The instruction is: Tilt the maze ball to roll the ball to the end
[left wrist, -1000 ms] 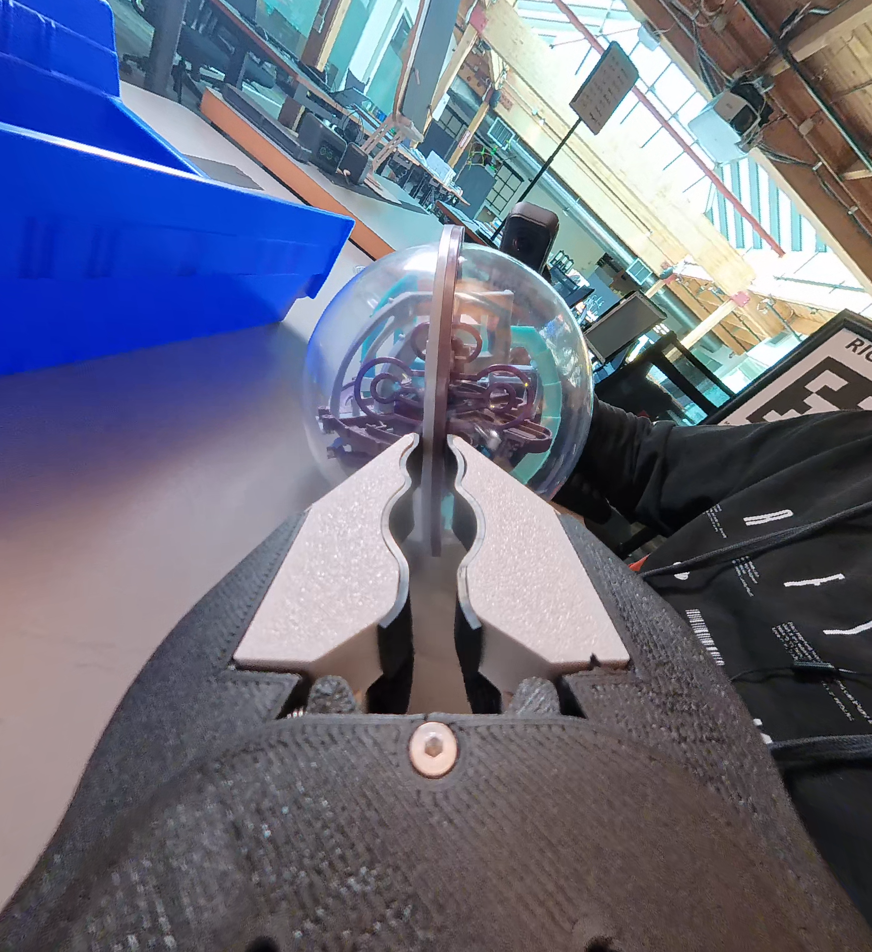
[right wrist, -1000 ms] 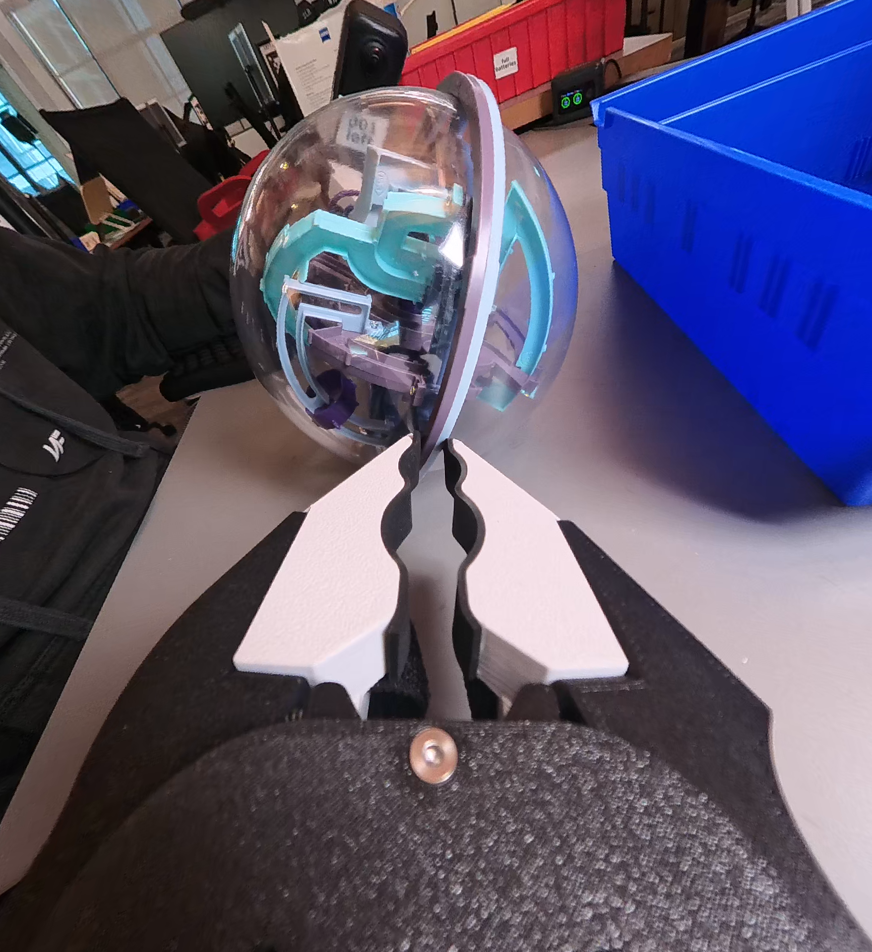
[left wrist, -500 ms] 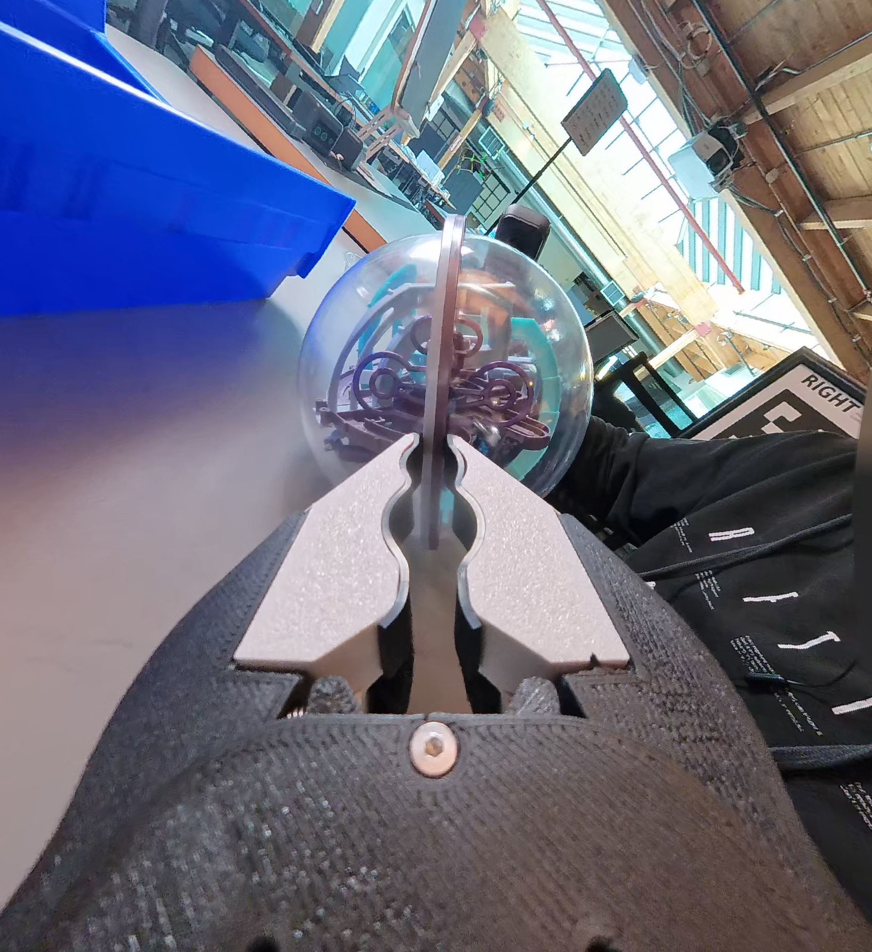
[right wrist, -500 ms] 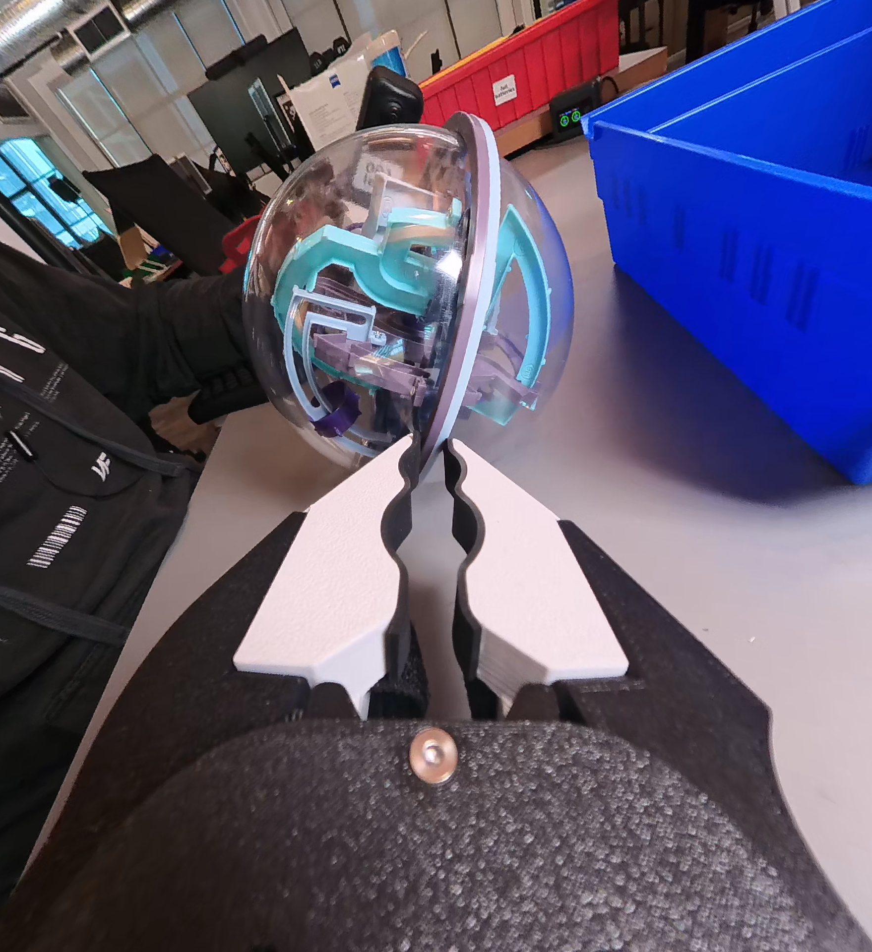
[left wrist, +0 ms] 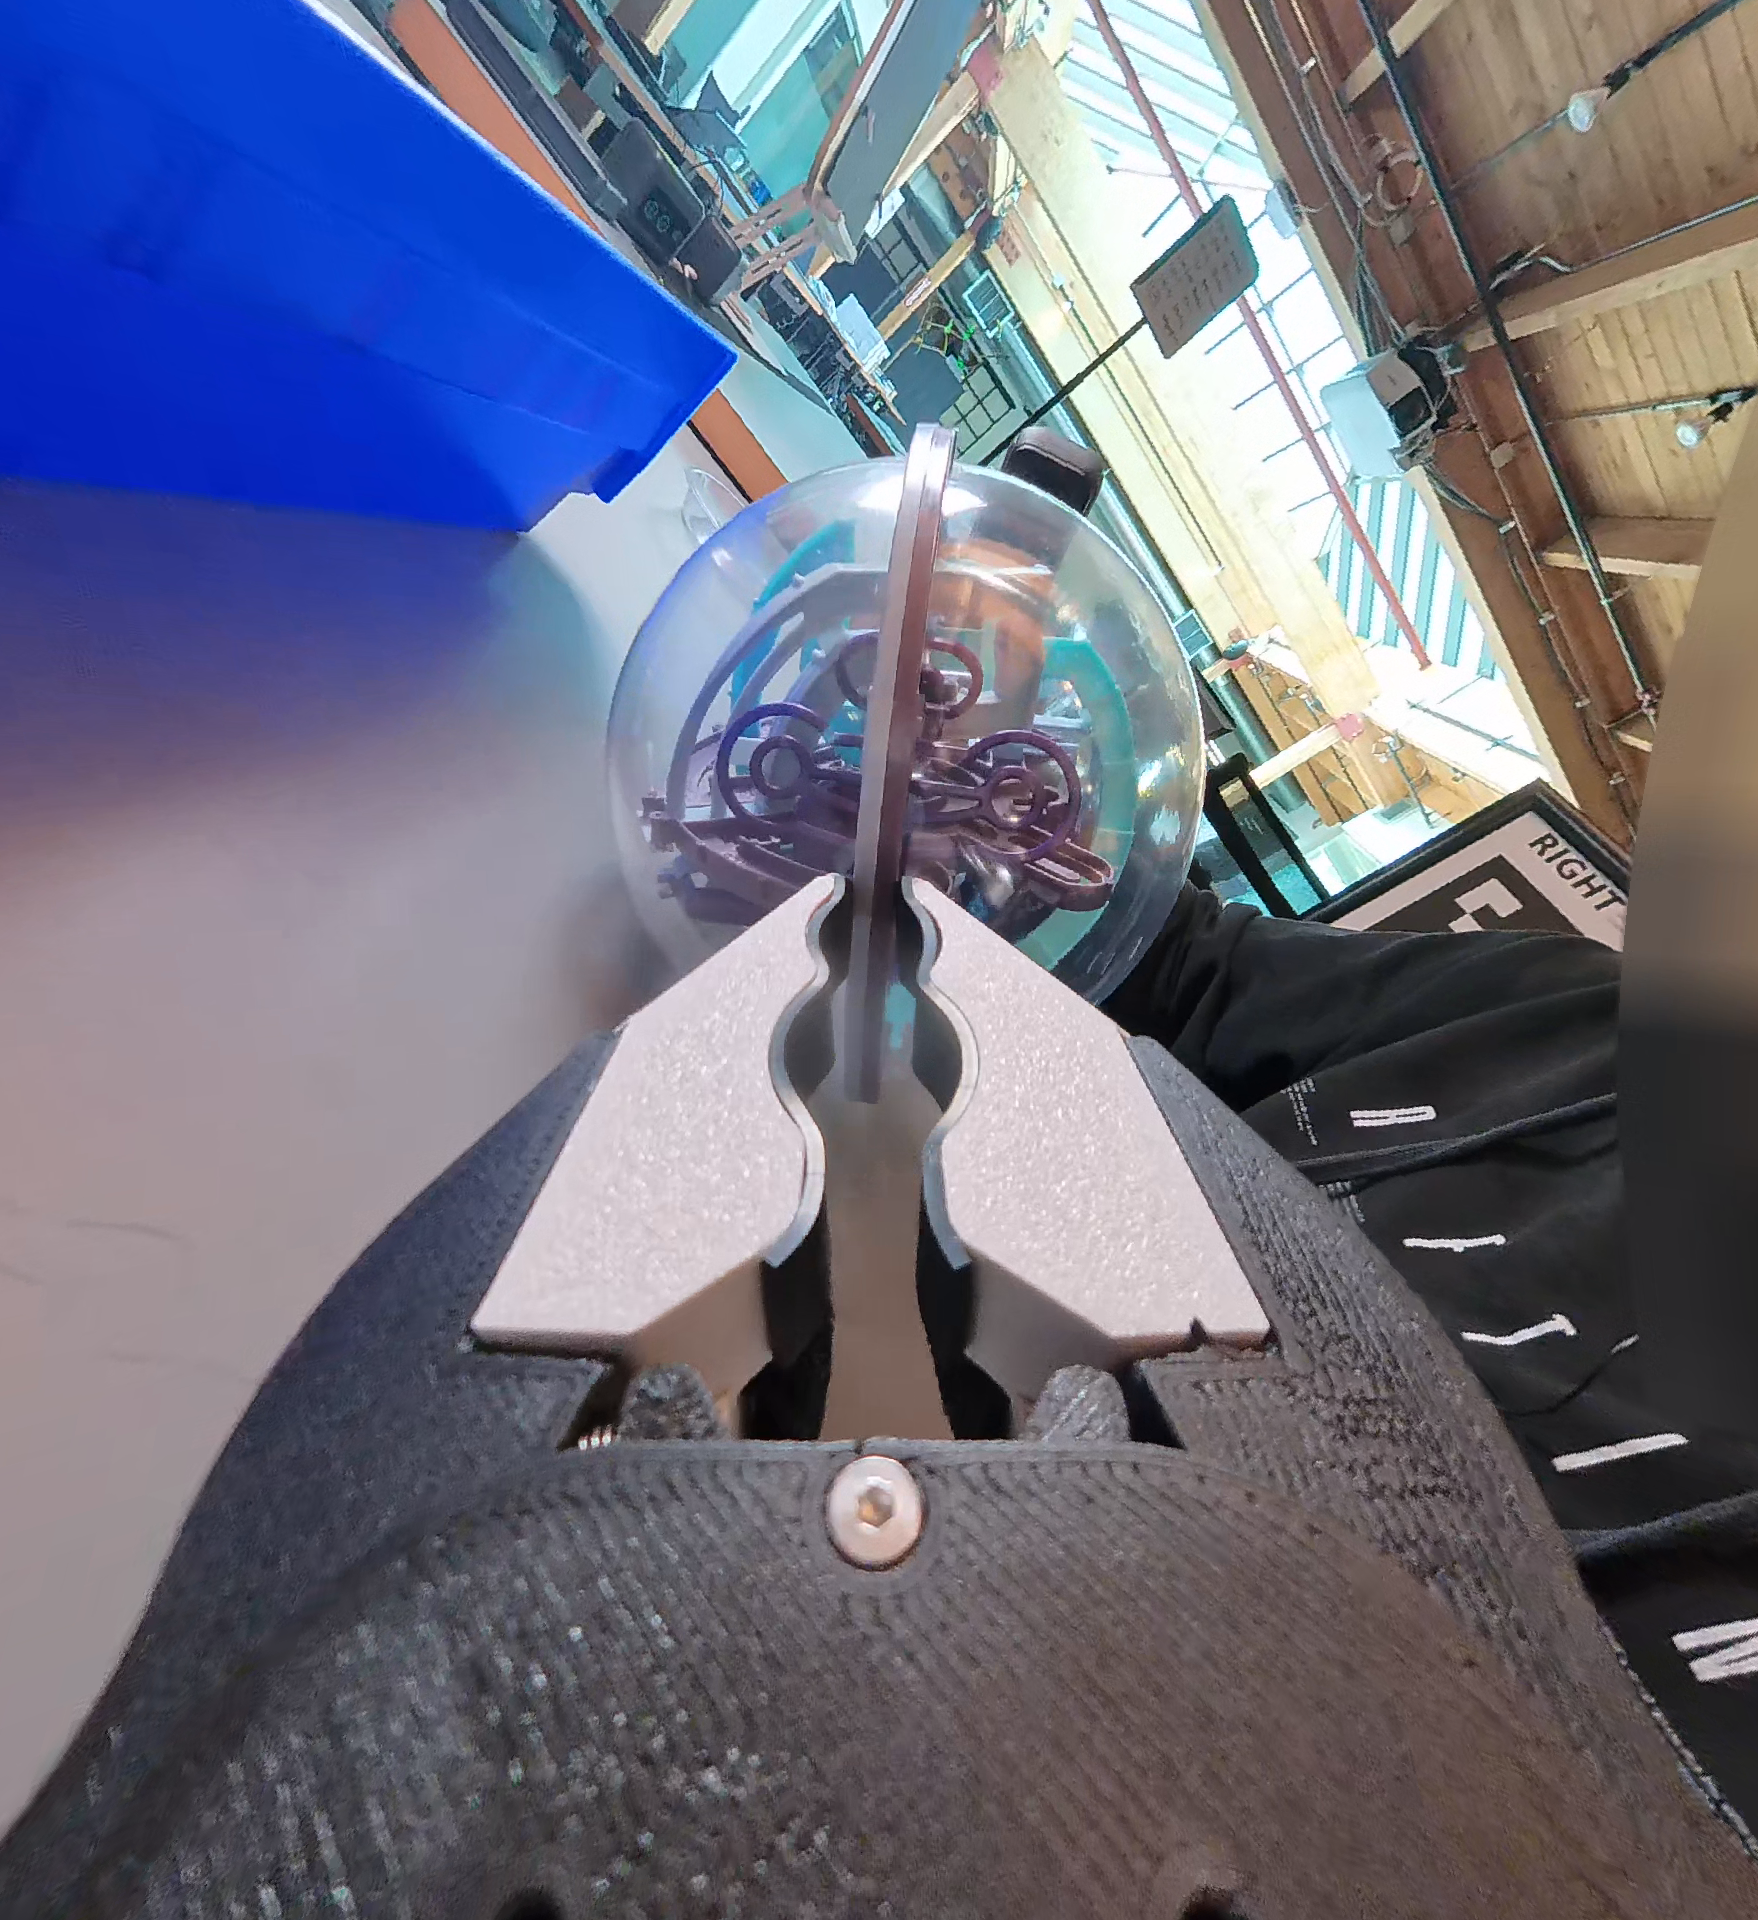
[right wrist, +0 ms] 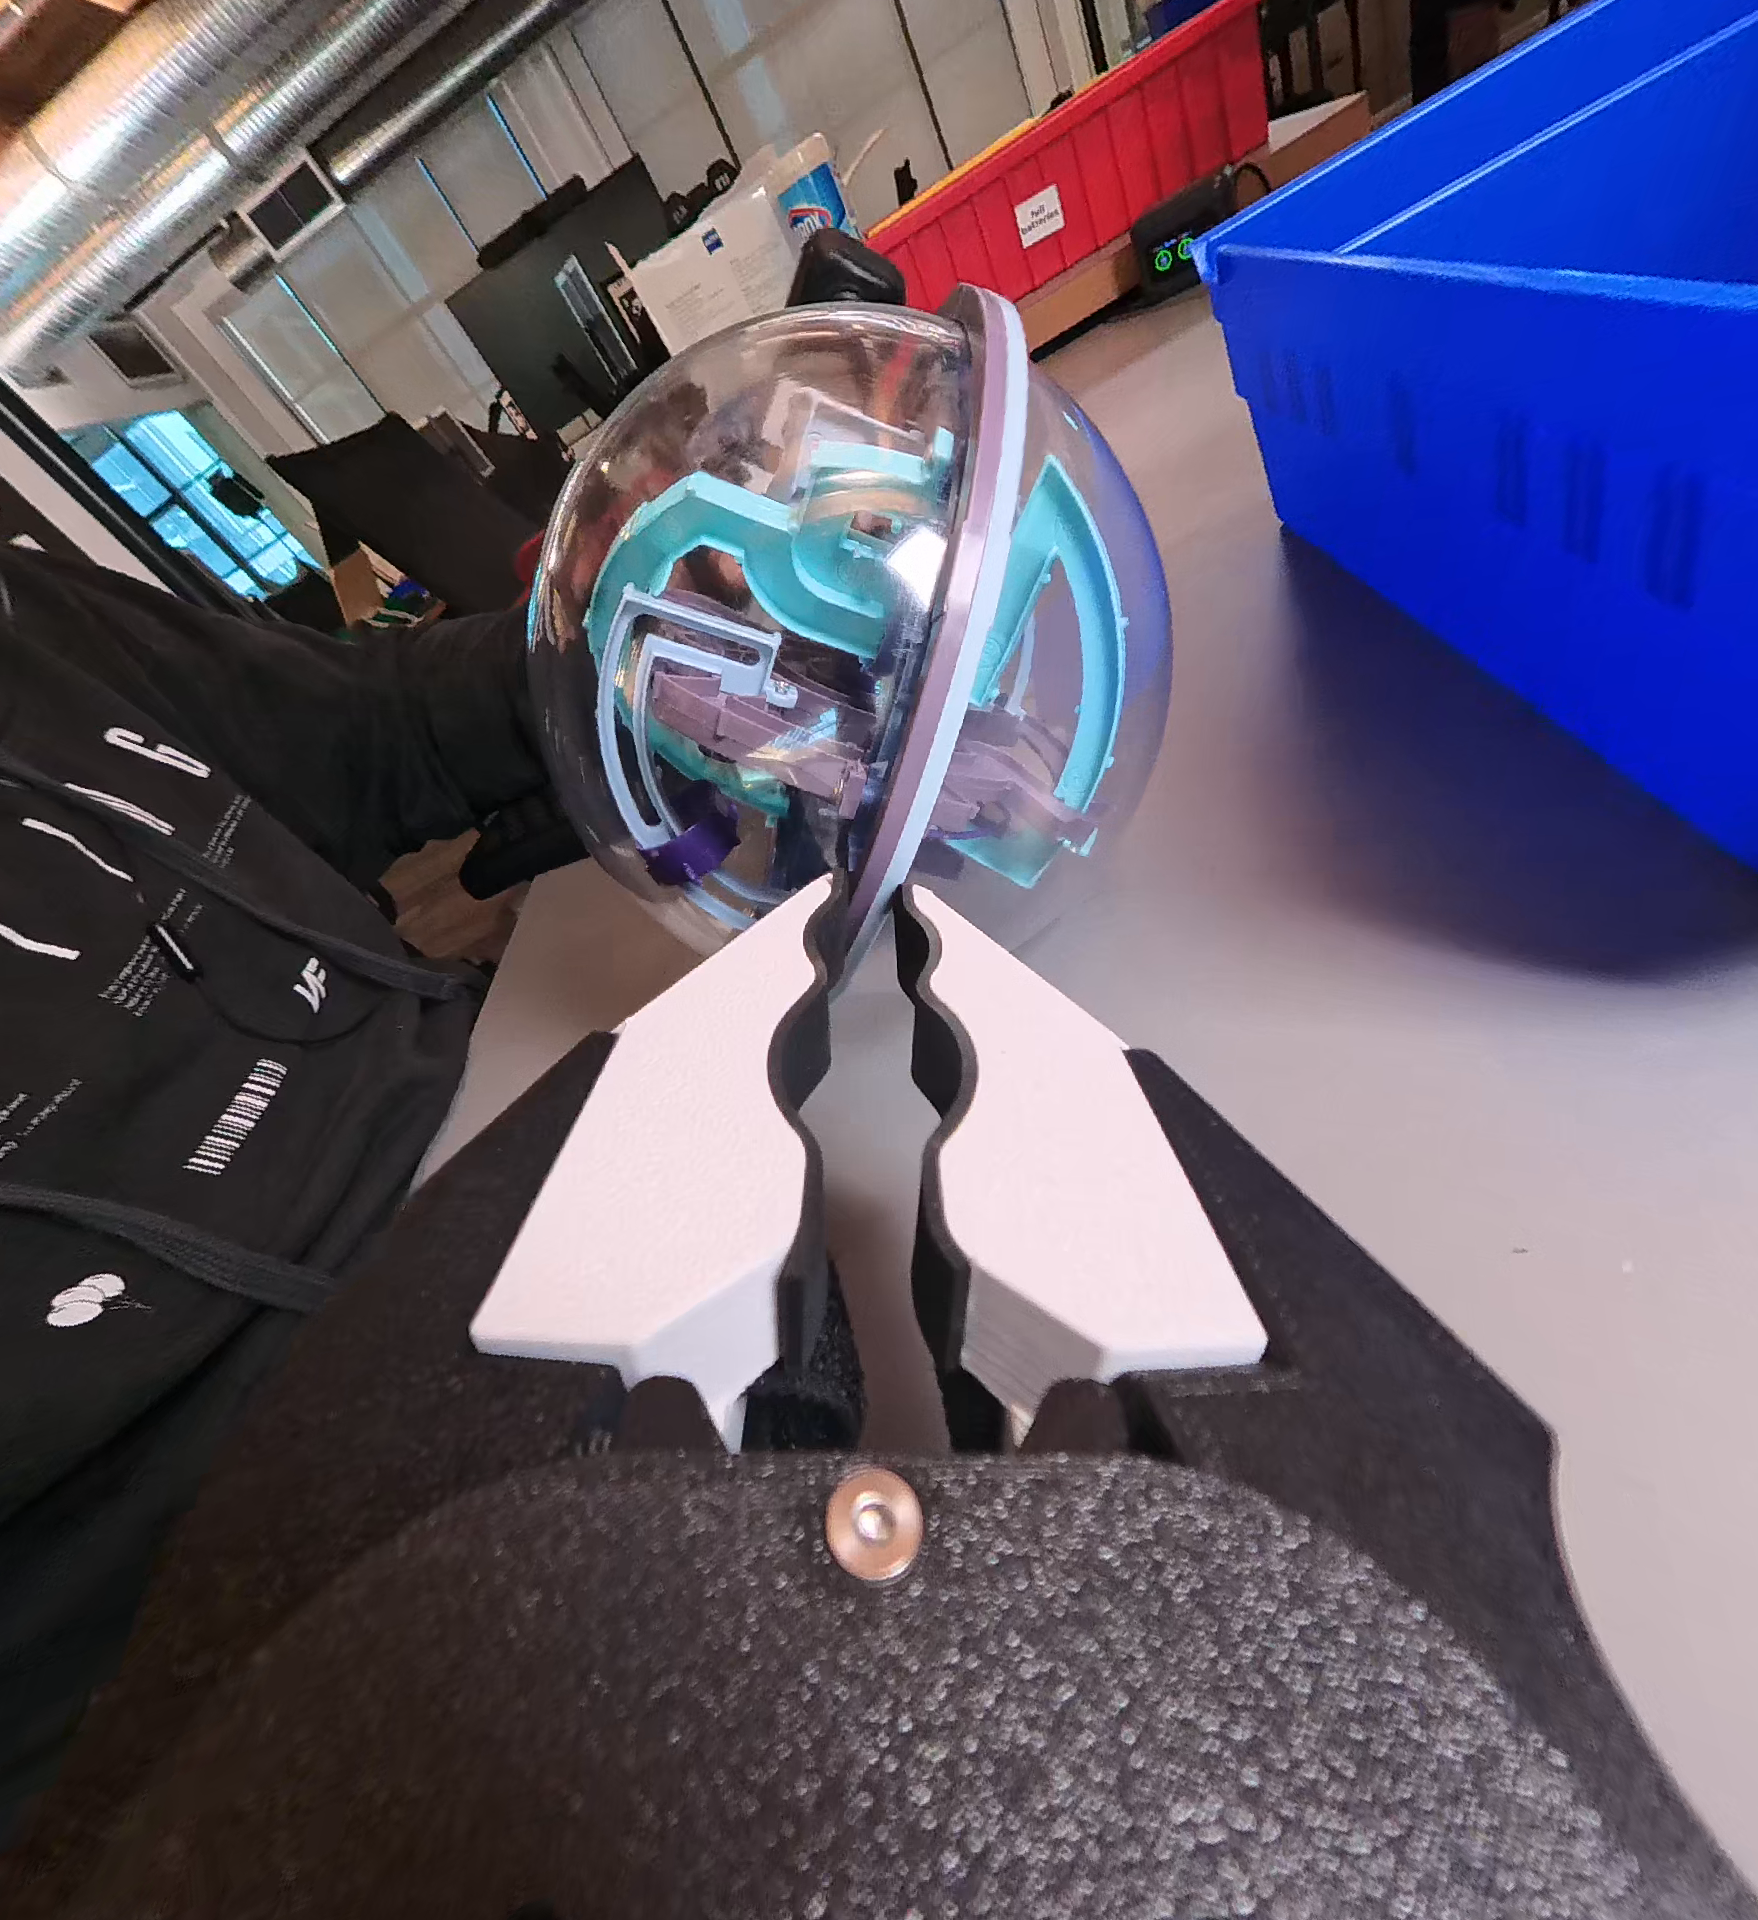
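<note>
The maze ball is a clear sphere with teal and purple tracks inside and a flat purple rim round its middle. It also shows in the right wrist view. My left gripper is shut on the rim on one side. My right gripper is shut on the rim on the opposite side. The two grippers hold the ball between them just above the grey table, with the rim tilted. I cannot make out the small ball inside.
A large blue bin stands on the table close beside the ball; it also shows in the left wrist view. A person in black clothing is at the table's near edge. A red bin stands far back.
Both grippers have tilted together with the maze ball, so the rim leans more and the background has shifted. The grips are unchanged.
</note>
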